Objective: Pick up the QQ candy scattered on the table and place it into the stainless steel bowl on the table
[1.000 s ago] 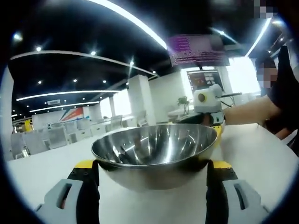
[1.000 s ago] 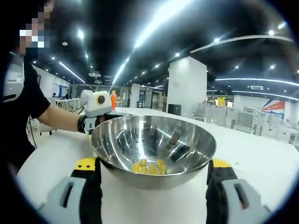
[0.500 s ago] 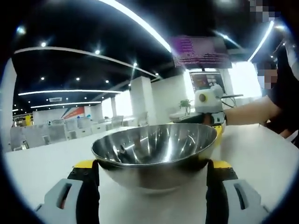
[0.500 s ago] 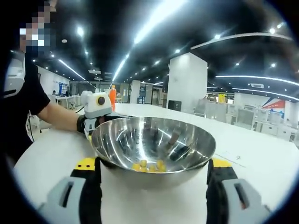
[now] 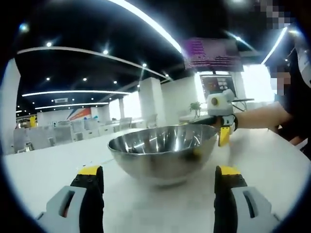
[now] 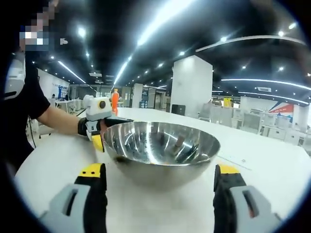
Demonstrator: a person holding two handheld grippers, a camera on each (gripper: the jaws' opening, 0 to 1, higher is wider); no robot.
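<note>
- A white table spreads under everything, matte and pale; it shows again in the right gripper view.
- The room behind is a big open hall with a dark ceiling, long light strips and white pillars; a purple-lit screen hangs at the far side in the left gripper view.
- A person in a black sleeve reaches forward with one forearm held level over the table edge.
- The left gripper sits low at the table, jaws spread wide with nothing between them; its yellow-tipped fingers stand short of the bowl.
- The right gripper is posed the same way, jaws wide apart and empty, yellow tips on either side of the bowl's near wall but not touching it.
- The stainless steel bowl stands upright on the table, ahead of and between each pair of jaws; in the right gripper view the bowl looms just beyond the fingertips.
- Each gripper appears in the other's view beyond the bowl's far rim, near it; whether it touches is hard to tell.
- From this low angle the bowl's inside floor is hidden, so any QQ candy in it cannot be made out.
</note>
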